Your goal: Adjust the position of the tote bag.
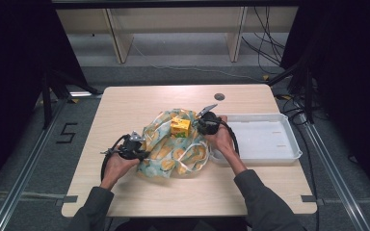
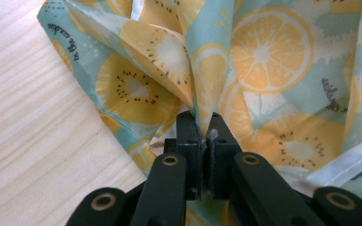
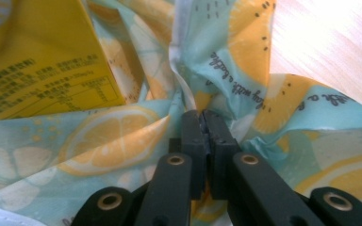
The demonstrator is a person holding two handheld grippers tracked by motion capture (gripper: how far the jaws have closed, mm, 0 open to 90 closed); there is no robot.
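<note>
A light blue cloth bag (image 1: 173, 149) printed with orange and kiwi slices lies crumpled in the middle of the table. A yellow carton (image 1: 180, 126) stands in its open top. My left gripper (image 1: 139, 153) is at the bag's left edge, shut on a pinched fold of the bag's cloth (image 2: 200, 101). My right gripper (image 1: 200, 126) is at the bag's upper right rim, just right of the carton, shut on a fold of the cloth (image 3: 188, 96). In the right gripper view the carton (image 3: 37, 61) stands close at the upper left.
A shallow white tray (image 1: 289, 144) lies to the right of the bag, right behind my right hand. The light wooden table (image 1: 125, 106) has a round cable hole (image 1: 219, 96) at the back. Cables and shelving stand on the floor beyond.
</note>
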